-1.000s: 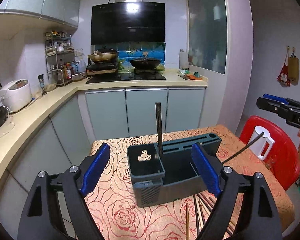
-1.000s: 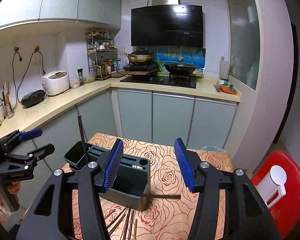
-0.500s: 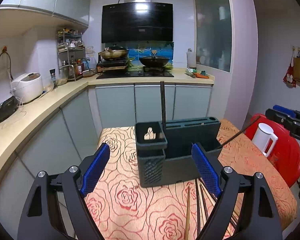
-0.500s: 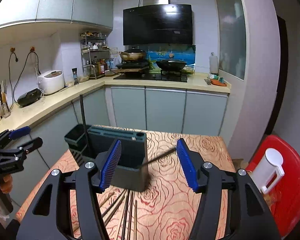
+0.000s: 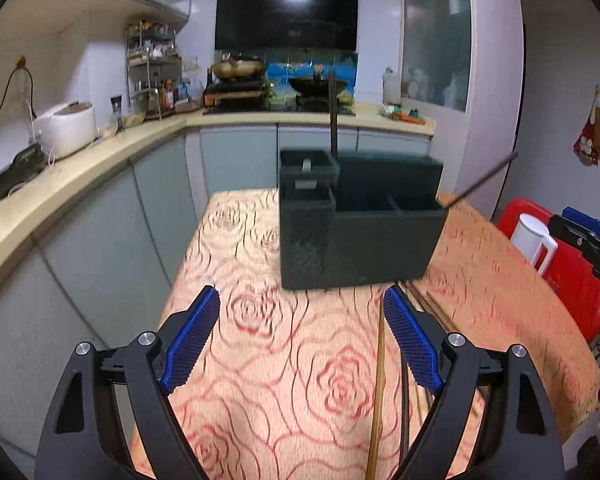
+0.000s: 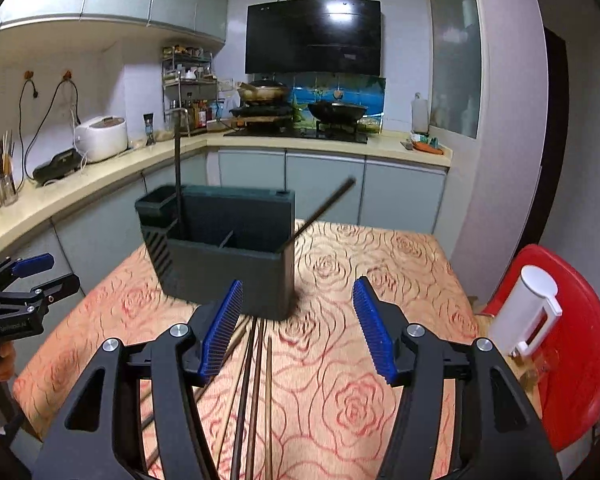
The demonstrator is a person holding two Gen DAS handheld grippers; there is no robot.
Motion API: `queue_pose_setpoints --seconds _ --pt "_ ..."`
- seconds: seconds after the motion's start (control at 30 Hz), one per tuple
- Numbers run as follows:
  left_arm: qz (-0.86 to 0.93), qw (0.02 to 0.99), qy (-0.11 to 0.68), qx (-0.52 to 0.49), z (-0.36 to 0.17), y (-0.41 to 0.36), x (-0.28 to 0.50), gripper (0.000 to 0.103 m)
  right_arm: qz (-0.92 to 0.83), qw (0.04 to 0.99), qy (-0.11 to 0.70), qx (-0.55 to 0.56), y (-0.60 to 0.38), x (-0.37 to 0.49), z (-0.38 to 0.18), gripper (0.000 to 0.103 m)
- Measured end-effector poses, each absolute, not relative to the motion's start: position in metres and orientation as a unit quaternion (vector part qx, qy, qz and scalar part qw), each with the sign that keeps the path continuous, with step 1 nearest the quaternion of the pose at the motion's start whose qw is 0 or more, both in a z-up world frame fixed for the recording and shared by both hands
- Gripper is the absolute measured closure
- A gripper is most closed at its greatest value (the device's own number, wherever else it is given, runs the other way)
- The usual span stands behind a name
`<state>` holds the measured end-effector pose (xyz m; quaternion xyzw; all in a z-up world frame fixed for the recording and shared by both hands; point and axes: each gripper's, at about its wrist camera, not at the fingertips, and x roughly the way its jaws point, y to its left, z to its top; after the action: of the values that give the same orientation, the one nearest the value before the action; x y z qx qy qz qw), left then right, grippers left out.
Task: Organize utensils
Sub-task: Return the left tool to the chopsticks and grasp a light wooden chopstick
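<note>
A dark utensil holder (image 5: 360, 236) (image 6: 224, 264) stands on the rose-patterned table (image 5: 284, 380). One black chopstick (image 6: 177, 184) stands upright in it at the left, and another (image 6: 324, 208) leans out of its right end. Several loose chopsticks (image 6: 256, 380) (image 5: 378, 380) lie on the cloth in front of the holder. My left gripper (image 5: 301, 296) is open over bare cloth, short of the holder. My right gripper (image 6: 298, 284) is open too, with the loose chopsticks under its left finger and nothing between the pads.
A red chair (image 6: 572, 344) with a white jug (image 6: 536, 312) stands at the table's right. In the left wrist view the right gripper (image 5: 588, 240) shows at the right edge. Grey cabinets and a counter with a rice cooker (image 6: 102, 136) run along the left and back.
Both grippers have sunk and drawn back from the holder, which now appears farther off and more side-on. More of the loose chopsticks and cloth shows in front.
</note>
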<state>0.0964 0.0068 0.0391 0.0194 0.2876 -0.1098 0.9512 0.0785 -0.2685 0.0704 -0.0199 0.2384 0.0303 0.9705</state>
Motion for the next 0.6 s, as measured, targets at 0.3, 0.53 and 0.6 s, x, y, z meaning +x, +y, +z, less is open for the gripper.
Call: queue_pose_setpoints --seconds 0.3,0.53,0.6 --pt "-0.115 0.939 0.324 0.014 -0.008 0.007 0.072 0.022 0.025 0.963 0.269 -0.004 -0.27 0.052 0.027 0.047" --pt "-0.115 0.935 0.335 0.015 -0.031 0.007 0.053 0.022 0.019 0.957 0.289 0.002 -0.272 0.028 0.004 0.047" --pt "-0.115 0.935 0.336 0.011 -0.033 0.009 0.048 0.022 0.019 0.956 0.292 -0.002 -0.271 0.02 -0.001 0.047"
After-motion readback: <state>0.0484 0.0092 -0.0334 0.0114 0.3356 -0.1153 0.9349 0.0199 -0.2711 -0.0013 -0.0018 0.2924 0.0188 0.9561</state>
